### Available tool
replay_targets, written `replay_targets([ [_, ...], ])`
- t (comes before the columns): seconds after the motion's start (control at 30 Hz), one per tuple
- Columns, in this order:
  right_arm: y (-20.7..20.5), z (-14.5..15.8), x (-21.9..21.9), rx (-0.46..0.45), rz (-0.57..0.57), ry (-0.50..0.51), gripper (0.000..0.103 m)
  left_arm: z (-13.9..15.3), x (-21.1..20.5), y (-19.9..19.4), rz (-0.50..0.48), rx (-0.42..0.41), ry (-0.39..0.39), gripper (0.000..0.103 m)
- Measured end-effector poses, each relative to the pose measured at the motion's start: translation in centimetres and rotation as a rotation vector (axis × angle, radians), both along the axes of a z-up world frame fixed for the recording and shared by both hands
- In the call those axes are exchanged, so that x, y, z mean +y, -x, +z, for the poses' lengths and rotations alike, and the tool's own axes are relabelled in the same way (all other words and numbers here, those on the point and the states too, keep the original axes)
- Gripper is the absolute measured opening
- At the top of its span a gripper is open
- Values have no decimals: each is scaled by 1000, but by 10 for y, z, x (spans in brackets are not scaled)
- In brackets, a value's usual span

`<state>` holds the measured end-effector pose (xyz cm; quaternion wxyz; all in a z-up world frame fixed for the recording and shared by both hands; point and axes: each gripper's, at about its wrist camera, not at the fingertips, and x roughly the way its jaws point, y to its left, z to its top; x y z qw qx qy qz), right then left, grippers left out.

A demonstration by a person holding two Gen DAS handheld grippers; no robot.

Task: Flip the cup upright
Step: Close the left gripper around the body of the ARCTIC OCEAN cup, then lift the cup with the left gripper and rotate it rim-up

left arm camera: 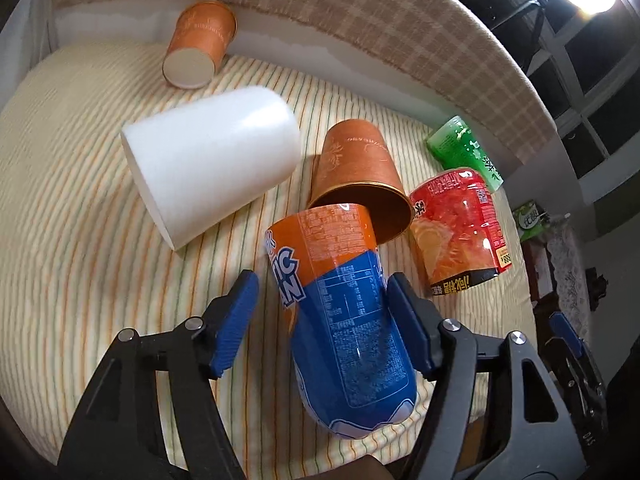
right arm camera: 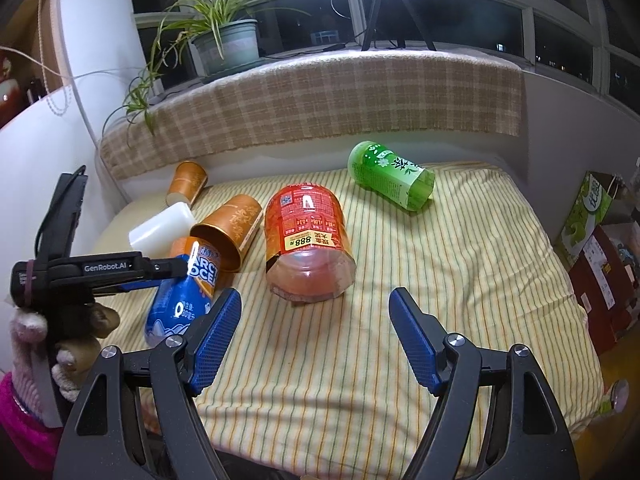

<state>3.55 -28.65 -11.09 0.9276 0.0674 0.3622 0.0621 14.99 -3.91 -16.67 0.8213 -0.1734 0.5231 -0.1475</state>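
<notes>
Centrally, lower frame: left gripper (left arm camera: 322, 306) jaws spread around tipped blue-and-orange cup (left arm camera: 340, 280) on striped cloth (left arm camera: 80, 240), apparently poised to grip for righting; right gripper (right arm camera: 316, 332) wide open, empty.

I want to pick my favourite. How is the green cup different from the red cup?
The green cup is slimmer and lies far back on the right by itself, while the red cup is fatter and lies nearer the middle, close to an orange paper cup. The green cup's open end points right; the red cup's points toward the right wrist camera. Both lie tipped over on the striped cloth.
</notes>
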Motion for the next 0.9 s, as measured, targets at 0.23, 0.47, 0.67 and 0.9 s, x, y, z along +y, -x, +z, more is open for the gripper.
replay_targets([
  [0.23, -1, -2, 1, 9, -1, -2, 76, -18, 2, -11, 6, 90, 118, 74],
  [0.47, -2, -3, -3, 13, -12, -2, 76, -18, -4, -12, -11, 78, 132, 66],
  [0.67, -1, -4, -6, 16, -25, -12, 76, -1, -10, -2, -22, 10, 76, 64],
  [0.9, 0, -4, -7, 16, -27, -15, 76, 32, -19, 24, -38, -145, -56, 63],
])
